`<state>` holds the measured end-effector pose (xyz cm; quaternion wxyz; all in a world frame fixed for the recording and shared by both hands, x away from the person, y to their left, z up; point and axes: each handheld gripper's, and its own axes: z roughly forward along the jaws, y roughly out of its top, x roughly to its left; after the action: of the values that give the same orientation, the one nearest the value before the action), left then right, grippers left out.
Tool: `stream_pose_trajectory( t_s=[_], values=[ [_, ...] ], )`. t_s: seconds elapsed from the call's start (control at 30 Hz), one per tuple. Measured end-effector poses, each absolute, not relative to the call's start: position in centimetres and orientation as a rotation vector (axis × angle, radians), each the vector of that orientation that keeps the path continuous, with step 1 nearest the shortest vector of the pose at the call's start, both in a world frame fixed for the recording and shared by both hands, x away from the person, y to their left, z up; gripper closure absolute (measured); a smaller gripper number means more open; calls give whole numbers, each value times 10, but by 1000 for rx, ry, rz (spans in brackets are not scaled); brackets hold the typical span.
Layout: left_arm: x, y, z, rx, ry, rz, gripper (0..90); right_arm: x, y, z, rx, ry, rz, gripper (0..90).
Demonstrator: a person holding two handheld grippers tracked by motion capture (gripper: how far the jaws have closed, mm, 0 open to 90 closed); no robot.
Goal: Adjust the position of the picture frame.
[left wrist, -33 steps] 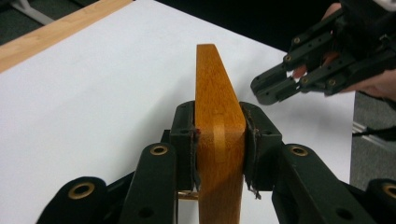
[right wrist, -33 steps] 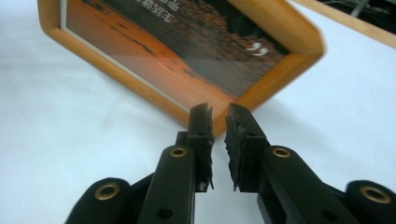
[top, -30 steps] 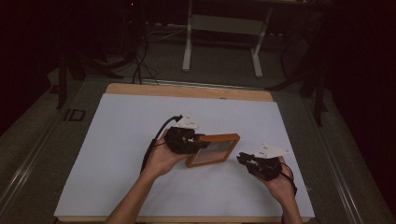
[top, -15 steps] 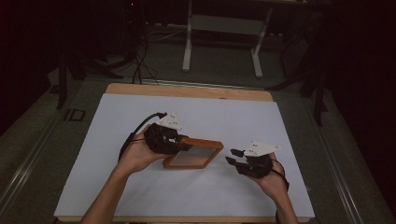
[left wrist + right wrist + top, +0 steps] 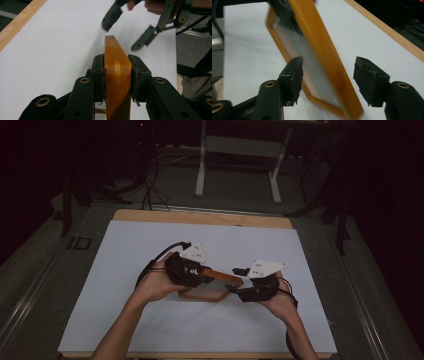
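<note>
— Looking along the right hand-held gripper (image 5: 327, 82), what lies between its pads?

— The orange-brown rectangular wooden picture frame (image 5: 324, 62), tilted on edge. One long rail runs from close between the pads away toward the far side of the white-covered bench (image 5: 372, 42). The jaws stand wide and have just been opening; neither pad (image 5: 293, 75) touches the wood, so the frame sits in the gap, nearer the left pad than the right.

— And who carries it?

— The left hand-held gripper (image 5: 117, 72). Its pads are clamped tight on the opposite rail of the frame, seen end-on there, with the rail's long axis pointing straight ahead toward the other gripper's spread fingers.

— Where is all this on the bench?

— From the high view, the frame (image 5: 212, 287) hangs between the two hands, somewhat nearer the bench's near edge than its far wooden one, left hand-held gripper (image 5: 200, 272) at its left end, right one (image 5: 240, 282) at its right end. I'd judge the right only needs to close straight in to grip.
</note>
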<state>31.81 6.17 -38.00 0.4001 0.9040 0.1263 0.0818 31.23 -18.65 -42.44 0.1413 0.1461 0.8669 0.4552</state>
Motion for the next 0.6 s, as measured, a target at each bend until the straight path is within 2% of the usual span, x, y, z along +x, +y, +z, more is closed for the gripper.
stream_pose_trajectory(
  t_s=[0.13, 0.33, 0.53, 0.6],
  values=[
    [322, 57, -381, 2266, 288, 208, 686, 318, -174, -417, 324, 2547, 1318, 420],
    [328, 57, -383, 2233, 270, 182, 683, 326, -173, -417, 299, 2554, 1328, 572],
    [329, 55, -384, 2216, 259, 179, 682, 333, -174, -420, 280, 2604, 1292, 564],
    [330, 56, -385, 2208, 267, 181, 669, 333, -175, -420, 256, 2606, 1283, 600]
  ],
)
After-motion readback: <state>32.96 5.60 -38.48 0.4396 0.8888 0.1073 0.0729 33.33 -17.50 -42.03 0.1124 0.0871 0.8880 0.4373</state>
